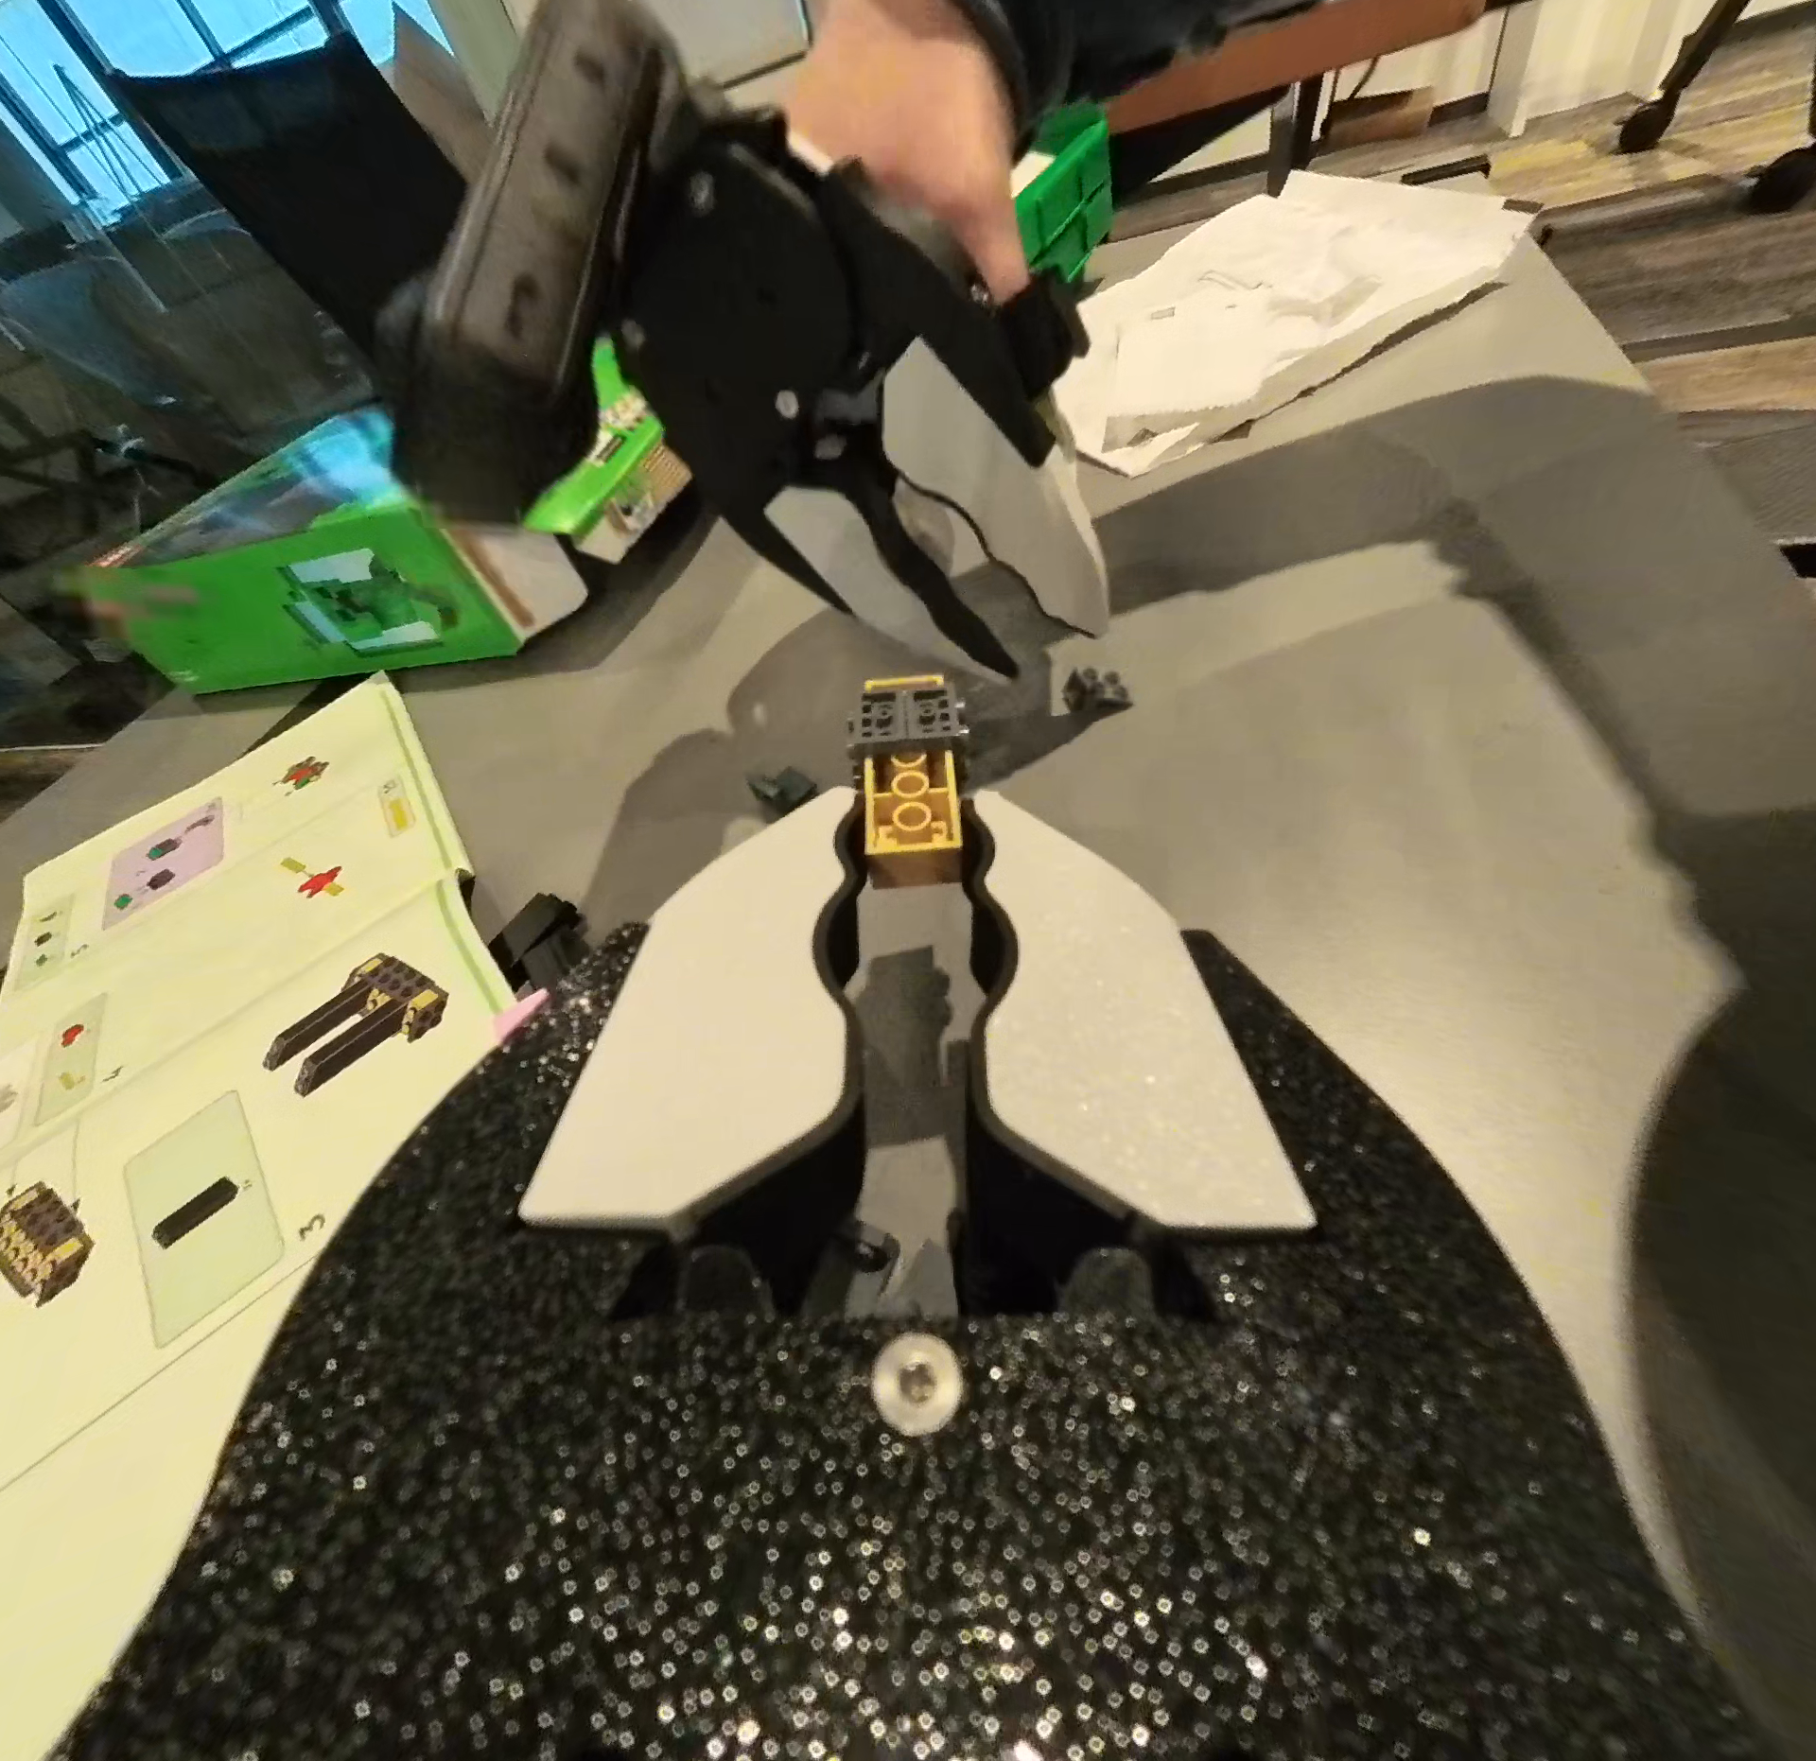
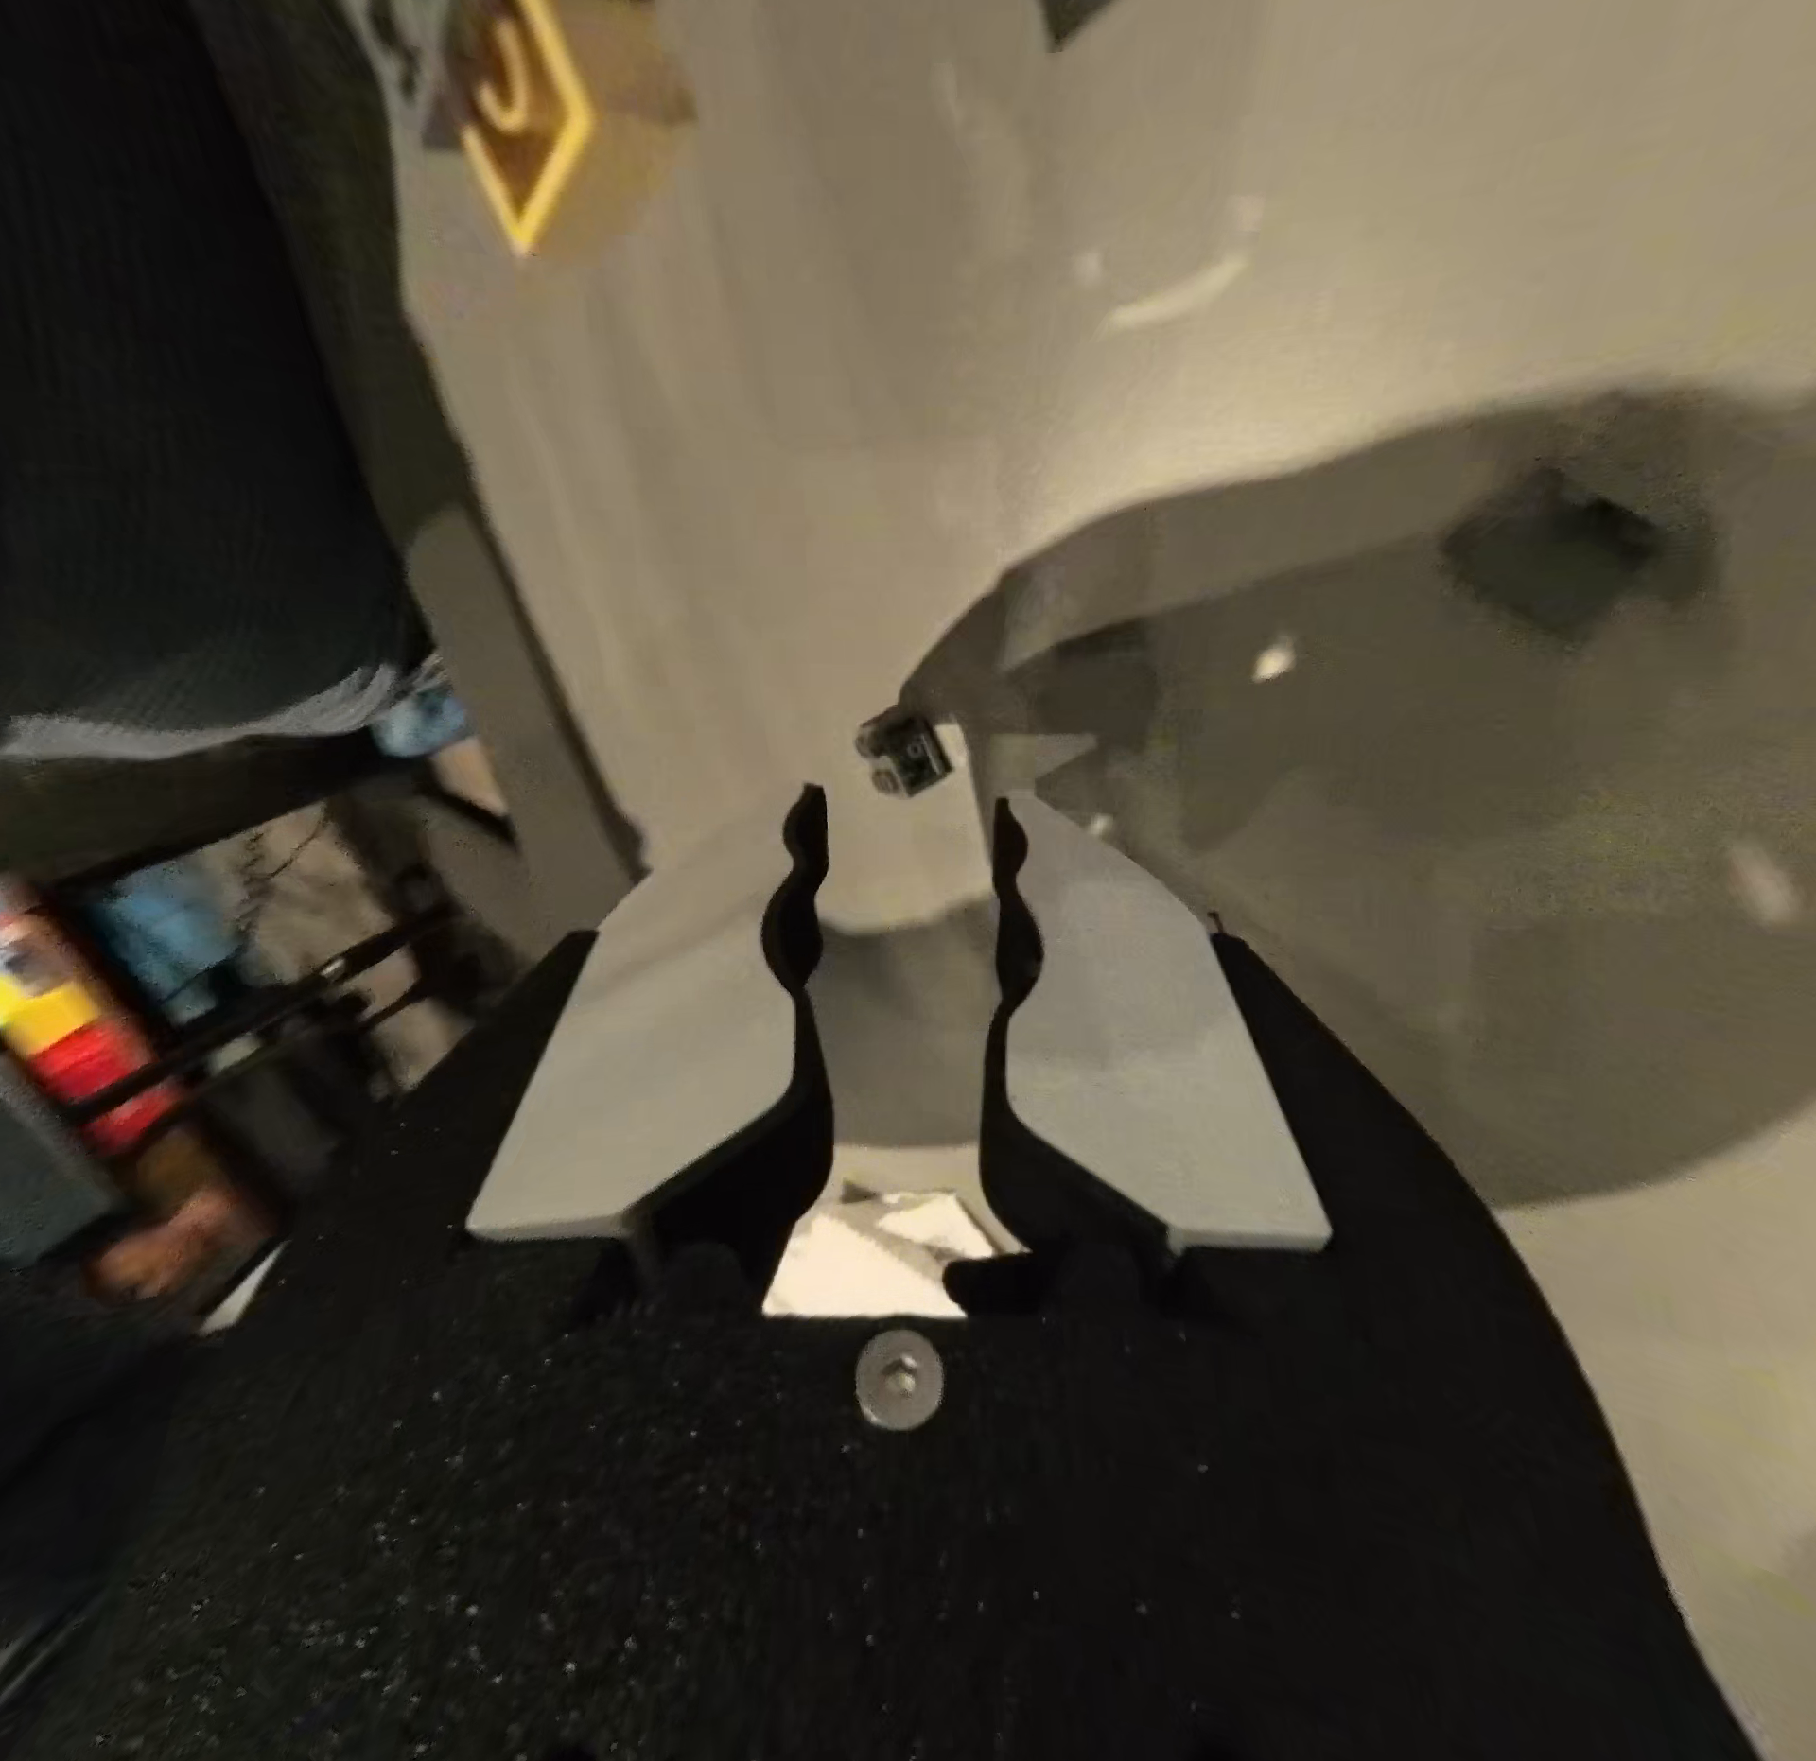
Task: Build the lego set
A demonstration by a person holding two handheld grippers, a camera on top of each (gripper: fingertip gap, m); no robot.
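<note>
My left gripper (image 1: 912,815) is shut on a small lego build (image 1: 909,810): a tan-yellow brick with dark grey pieces on its far end, held just above the grey table (image 1: 1376,879). My right gripper (image 1: 1051,648), held by a hand, points down at the table just beyond the build. In the right wrist view it (image 2: 906,808) is open and empty. A small dark grey lego piece (image 2: 904,756) lies just past its fingertips; it also shows in the left wrist view (image 1: 1096,689). The build shows blurred at the top left of the right wrist view (image 2: 521,112).
An open instruction booklet (image 1: 226,977) lies at the left, with a green lego box (image 1: 314,584) behind it. A white paper bag (image 1: 1277,289) lies at the back right. Loose pieces lie nearby: dark green (image 1: 781,785), black (image 1: 540,928), pink (image 1: 521,1011), and a dark blurred one (image 2: 1553,554).
</note>
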